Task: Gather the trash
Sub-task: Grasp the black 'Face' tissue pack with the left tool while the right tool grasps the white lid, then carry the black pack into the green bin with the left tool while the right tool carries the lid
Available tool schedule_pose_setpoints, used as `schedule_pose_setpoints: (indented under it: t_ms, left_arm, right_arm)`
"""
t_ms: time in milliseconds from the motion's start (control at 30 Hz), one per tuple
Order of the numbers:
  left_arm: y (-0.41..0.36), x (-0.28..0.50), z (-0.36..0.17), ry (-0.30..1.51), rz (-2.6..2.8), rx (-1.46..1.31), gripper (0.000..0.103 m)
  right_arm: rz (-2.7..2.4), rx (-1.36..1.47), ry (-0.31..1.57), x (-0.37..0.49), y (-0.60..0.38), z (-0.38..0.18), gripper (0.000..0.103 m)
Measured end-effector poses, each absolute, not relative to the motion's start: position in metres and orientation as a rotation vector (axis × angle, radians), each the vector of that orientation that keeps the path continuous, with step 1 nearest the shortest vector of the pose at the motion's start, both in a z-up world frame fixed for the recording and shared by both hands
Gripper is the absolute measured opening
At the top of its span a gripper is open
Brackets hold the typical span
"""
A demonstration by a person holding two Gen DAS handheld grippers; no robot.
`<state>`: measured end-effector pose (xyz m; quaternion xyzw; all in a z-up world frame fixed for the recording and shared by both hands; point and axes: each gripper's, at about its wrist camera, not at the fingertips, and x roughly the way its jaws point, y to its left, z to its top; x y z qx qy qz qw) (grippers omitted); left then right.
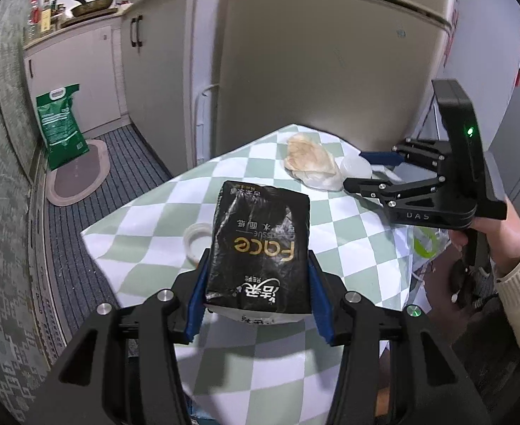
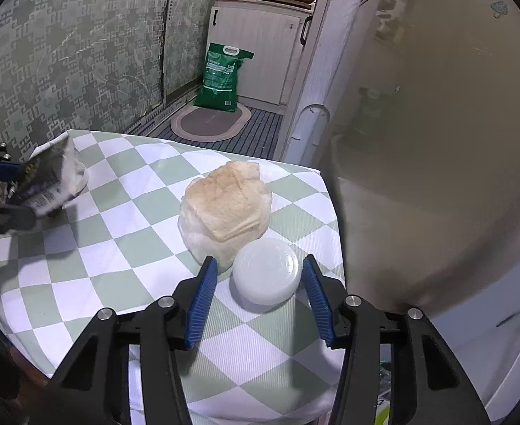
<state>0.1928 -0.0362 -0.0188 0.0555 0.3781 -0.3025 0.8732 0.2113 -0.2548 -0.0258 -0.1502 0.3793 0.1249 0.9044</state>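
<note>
At lower centre of the right wrist view, the right gripper (image 2: 258, 301) straddles the white lid (image 2: 266, 271), fingers apart; close squarely across its rim beside the crumpled tissue wad (image 2: 224, 209). Lower centre opposite, the left gripper (image 1: 256, 294) clamps the black tissue pack (image 1: 260, 244).

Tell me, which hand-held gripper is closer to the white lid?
Right. The right hand-held gripper has the white lid between its fingers. The left hand-held gripper is across the table, clamped on a tissue pack.

On the table (image 2: 125, 248), the tub (image 2: 265, 271) lies just before the bagged flatbread (image 2: 224, 202)
</note>
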Motion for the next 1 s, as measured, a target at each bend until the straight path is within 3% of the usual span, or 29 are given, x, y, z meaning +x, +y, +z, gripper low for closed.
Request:
schedule_pose_setpoints:
  t_ms: [100, 700, 1000]
  left_arm:
    - [-0.027, 0.186, -0.015, 0.772, -0.606, 0.103, 0.053]
    - [0.066, 0.149, 0.022, 0.660, -0.314, 0.002, 0.053]
    - [0.117, 0.124, 0.001, 0.697, -0.161, -0.055, 0.053]
  right_arm:
    - [0.247, -0.320, 0.785, 0.210, -0.253, -0.025, 0.039]
    - [0.394, -0.199, 0.717, 0.176, -0.203, 0.025, 0.039]
    - [0.537, -0.171, 0.695, 0.163, -0.148, 0.041, 0.039]
